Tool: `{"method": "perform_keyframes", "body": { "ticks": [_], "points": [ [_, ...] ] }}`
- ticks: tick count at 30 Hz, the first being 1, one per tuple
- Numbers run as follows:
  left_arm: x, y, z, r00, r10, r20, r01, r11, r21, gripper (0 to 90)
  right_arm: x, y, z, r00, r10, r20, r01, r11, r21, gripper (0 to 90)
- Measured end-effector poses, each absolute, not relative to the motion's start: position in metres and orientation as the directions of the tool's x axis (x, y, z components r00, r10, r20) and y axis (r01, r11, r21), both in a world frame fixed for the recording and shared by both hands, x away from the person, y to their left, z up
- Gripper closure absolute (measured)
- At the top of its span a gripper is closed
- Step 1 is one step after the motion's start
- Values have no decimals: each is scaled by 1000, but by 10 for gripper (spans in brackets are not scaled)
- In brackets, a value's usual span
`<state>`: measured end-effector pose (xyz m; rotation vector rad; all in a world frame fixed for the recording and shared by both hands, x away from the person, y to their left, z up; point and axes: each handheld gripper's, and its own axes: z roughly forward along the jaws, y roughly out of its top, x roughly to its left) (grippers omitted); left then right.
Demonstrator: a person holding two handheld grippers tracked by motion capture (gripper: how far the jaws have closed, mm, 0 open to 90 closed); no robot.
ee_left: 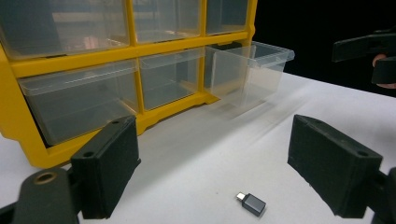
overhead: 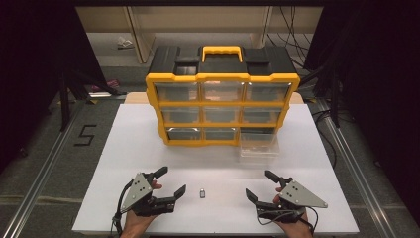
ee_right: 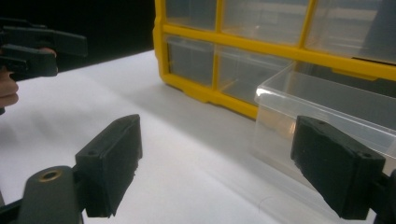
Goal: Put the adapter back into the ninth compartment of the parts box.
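The organiser [overhead: 222, 106] has a yellow frame, a black top and a yellow handle [overhead: 222, 52]; its drawers are clear plastic, and the one pulled out at lower right [overhead: 259, 145] is see-through too. The surface [overhead: 148, 148] is plain white. Each claw, left [overhead: 172, 181] and right [overhead: 259, 184], is black with a grey plate. The small adapter [ee_left: 251, 204] looks dark grey with a silver tip, though it is tiny. The floor's "5" mark [overhead: 85, 134] is black.

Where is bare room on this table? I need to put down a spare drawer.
Free: the white table left of the yellow organizer, and the strip between it and the small adapter. Crowded: the front right, where the pulled-out clear drawer sits.
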<state>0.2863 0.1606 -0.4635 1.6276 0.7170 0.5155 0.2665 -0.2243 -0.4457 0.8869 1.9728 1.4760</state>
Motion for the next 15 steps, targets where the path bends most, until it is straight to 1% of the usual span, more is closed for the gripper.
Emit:
{"method": "perform_keyframes", "body": {
  "ticks": [2,4,7,8,15],
  "points": [
    [286,161,-464,710,702,-58,167,-87,982,161,267,-224,-445,-651,759,-26,200,204,958,173],
    [287,161,-464,708,704,-57,167,-88,982,161,268,-220,-442,-639,767,-57,215,250,944,174],
    [287,161,-464,708,704,-55,166,-89,982,161,269,-217,-440,-644,763,-54,229,260,938,175],
    [287,161,-464,708,704,-57,165,-86,983,161,271,-213,-439,-648,760,-54,248,278,928,178],
    [287,161,-464,709,703,-56,165,-88,982,162,274,-198,-439,-680,732,-51,294,336,895,191]
  ]
}}
